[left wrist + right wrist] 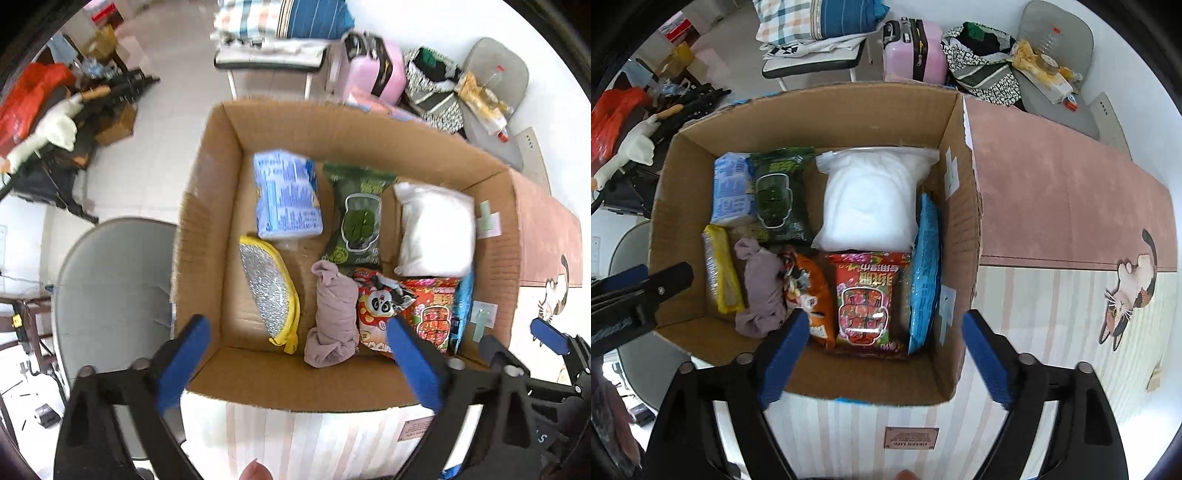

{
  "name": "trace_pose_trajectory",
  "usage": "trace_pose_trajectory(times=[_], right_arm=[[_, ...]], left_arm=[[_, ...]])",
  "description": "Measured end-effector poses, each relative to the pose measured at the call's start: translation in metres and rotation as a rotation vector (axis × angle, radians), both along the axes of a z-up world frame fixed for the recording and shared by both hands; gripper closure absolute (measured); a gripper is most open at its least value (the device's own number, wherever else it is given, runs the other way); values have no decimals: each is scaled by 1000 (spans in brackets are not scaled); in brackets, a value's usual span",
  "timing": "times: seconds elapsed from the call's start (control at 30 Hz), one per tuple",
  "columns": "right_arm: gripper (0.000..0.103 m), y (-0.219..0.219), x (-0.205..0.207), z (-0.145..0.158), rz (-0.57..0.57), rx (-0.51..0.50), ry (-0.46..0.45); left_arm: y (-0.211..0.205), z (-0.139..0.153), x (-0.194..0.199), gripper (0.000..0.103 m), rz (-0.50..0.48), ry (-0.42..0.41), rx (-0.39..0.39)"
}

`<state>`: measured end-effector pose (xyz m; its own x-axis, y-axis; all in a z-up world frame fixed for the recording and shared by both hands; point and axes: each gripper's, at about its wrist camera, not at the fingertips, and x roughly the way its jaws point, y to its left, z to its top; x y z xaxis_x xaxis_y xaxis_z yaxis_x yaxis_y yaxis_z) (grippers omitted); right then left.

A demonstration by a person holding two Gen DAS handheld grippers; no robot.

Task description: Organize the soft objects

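- Both of my hand-held grippers hover over the near edge of the cardboard box (pixel 964 192), and both are released, blue pads spread wide with nothing between them.
- My left hand-held gripper (pixel 299 365) sits at 6 o'clock in its own view; my right hand-held gripper (pixel 886 354) does the same in its view, one pad over the box's inside and the other outside its right wall.
- From the right wrist, my left hand-held gripper shows at 9 o'clock, at the box's left wall.
- The box stands on a worktop (pixel 1052 325) covered with a striped cloth that bears a cat picture.
- All the soft things lie inside the box:
- a rolled mauve cloth (pixel 332 317) at 6 o'clock, lying between a silver pad with yellow trim (pixel 267 291) and an orange snack bag with a panda face (pixel 384 306);
- a red snack packet (pixel 866 295) just beside the orange bag, with a blue packet (pixel 925 269) standing on edge against the right wall;
- a white pillow-like pack (pixel 871 195) at 12 o'clock from the red packet;
- a dark green packet (pixel 356 218) and a pale blue pack (pixel 286 195) at the far left.
- Beyond the box, at 12 o'clock, stands a pink suitcase (pixel 916 55).
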<state>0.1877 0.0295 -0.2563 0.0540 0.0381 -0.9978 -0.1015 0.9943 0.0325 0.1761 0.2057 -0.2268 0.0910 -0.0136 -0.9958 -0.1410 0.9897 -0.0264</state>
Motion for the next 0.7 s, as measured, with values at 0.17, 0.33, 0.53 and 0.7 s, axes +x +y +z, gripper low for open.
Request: trace_pose_trajectory(times=[0.17, 0.33, 0.53, 0.7], right_arm=[[0, 1, -10, 17, 10, -3, -33], [0, -2, -16, 32, 8, -23, -69], [0, -6, -25, 52, 6, -23, -106], [0, -12, -42, 84, 13, -3, -154]], left_arm=[[5, 16, -9, 3, -6, -55, 40], [-3, 20, -12, 3, -16, -106, 75], [-8, 43, -25, 3, -11, -141, 52], [-15, 78, -43, 3, -3, -201, 37]])
